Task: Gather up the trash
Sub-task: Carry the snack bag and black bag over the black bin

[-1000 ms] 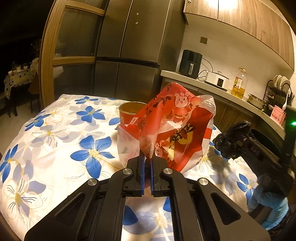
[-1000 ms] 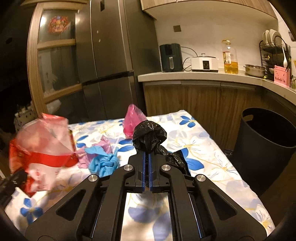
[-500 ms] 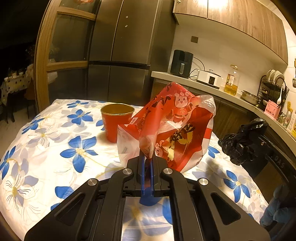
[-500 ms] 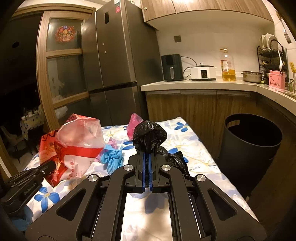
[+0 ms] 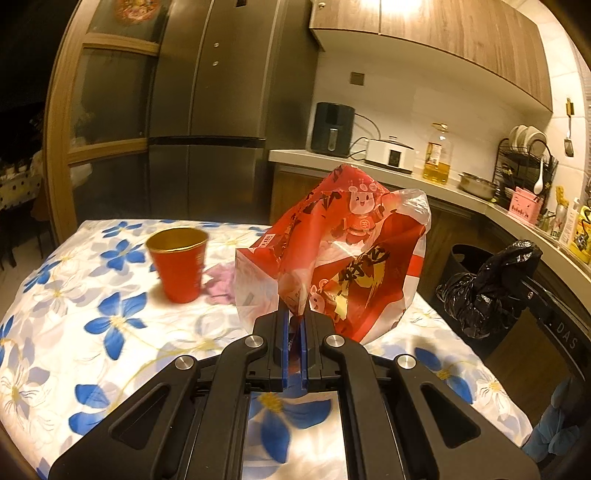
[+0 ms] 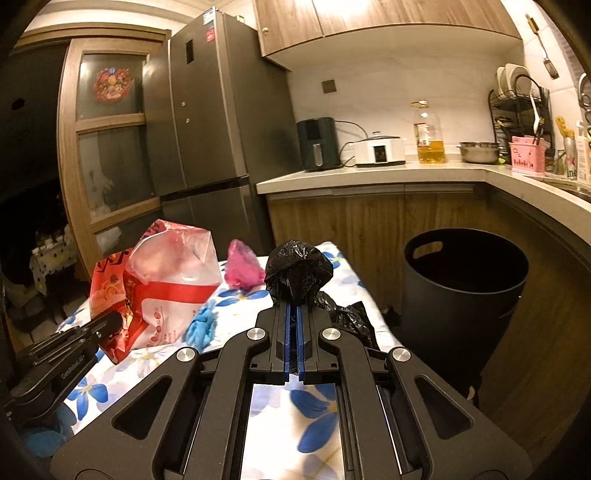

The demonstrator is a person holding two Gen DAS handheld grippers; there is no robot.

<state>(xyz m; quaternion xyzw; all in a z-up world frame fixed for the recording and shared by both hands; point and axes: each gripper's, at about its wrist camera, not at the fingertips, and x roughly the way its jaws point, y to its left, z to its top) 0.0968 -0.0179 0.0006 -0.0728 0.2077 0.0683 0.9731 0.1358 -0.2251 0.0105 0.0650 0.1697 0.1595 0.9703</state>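
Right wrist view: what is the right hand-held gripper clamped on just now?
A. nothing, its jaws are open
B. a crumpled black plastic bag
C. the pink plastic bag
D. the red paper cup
B. The right hand-held gripper has its jaws shut on the crumpled black plastic bag, which bunches up above its fingertips; the pink plastic bag lies apart on the flowered tablecloth.

My kitchen glows warm under wood cabinets (image 6: pixel 369 22), with a steel fridge (image 6: pixel 207 140), pale counter (image 6: pixel 369 175) and flowered tablecloth (image 5: pixel 92 314).
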